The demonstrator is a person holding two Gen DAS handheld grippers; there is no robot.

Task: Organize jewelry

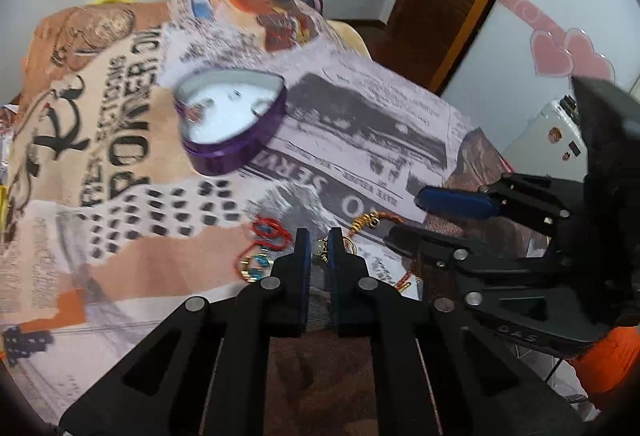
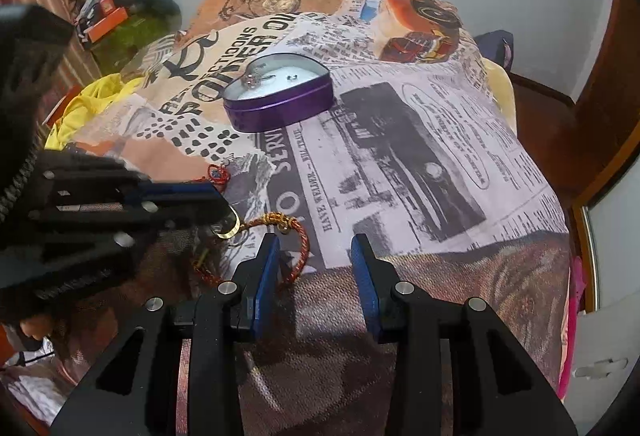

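A purple heart-shaped tin [image 1: 236,156] [image 2: 280,112] stands open on the printed blanket, with a sparkling ring [image 2: 254,80] on its white lining. My left gripper [image 1: 319,248] [image 2: 224,214] is shut on a small gold ring [image 1: 320,250] [image 2: 230,230] just above the blanket. Beside it lies an orange-and-gold twisted bracelet [image 1: 372,220] [image 2: 298,236]. My right gripper [image 2: 316,256] [image 1: 404,216] is open, its left finger over the bracelet's loop and nothing between its pads. A red thread piece [image 1: 268,232] [image 2: 218,174] and a small blue-stone piece [image 1: 256,264] lie to the left.
The blanket [image 2: 420,156] covers a raised surface that drops off at the right towards a wooden frame [image 2: 600,124]. Yellow cloth [image 2: 80,108] and clutter lie at the left. A white wall stands behind.
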